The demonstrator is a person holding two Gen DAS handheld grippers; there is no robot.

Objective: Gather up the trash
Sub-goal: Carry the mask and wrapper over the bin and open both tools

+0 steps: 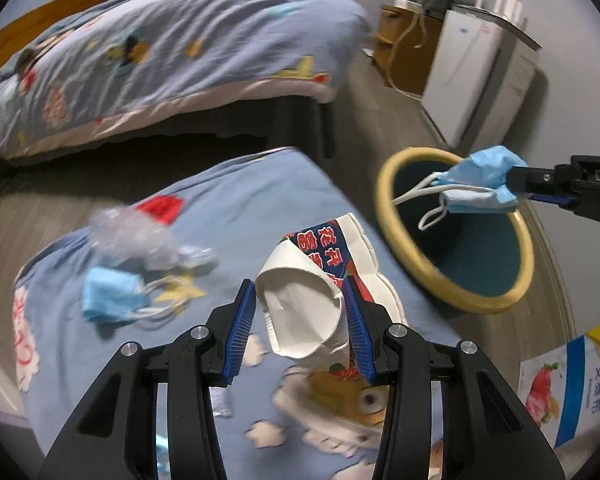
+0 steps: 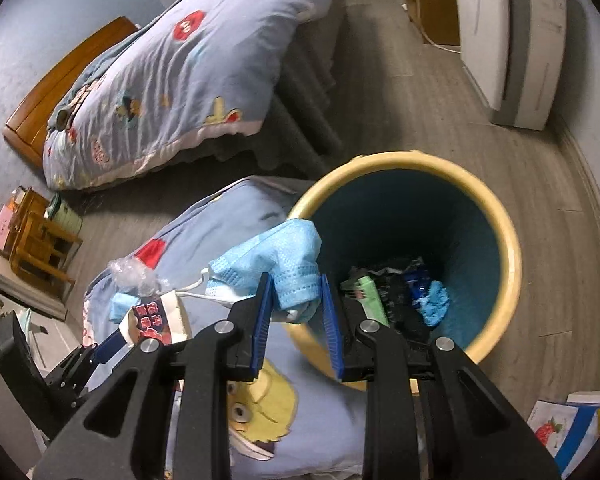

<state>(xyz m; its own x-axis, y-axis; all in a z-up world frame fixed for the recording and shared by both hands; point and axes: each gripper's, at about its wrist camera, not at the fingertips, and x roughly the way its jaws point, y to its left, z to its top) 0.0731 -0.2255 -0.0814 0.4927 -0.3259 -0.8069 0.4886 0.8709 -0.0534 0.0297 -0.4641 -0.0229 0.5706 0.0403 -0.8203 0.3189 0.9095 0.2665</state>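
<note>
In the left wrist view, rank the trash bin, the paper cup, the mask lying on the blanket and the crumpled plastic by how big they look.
1. trash bin
2. paper cup, though it sits nearest the camera, so that is unsure
3. crumpled plastic and mask on the blanket: too alike and blurred to rank

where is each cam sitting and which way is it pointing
Left wrist: sits on the left gripper, looking forward and down along its fingers, which clamp a crushed paper cup over a blue quilt; the right gripper reaches in from the right.
Right wrist: sits on the right gripper, looking down into a yellow-rimmed bin, its fingers pinching a blue face mask; the left gripper shows at lower left.
Shared: bin, quilt, cup, held mask, a crumpled plastic wrapper and the bed behind.
</note>
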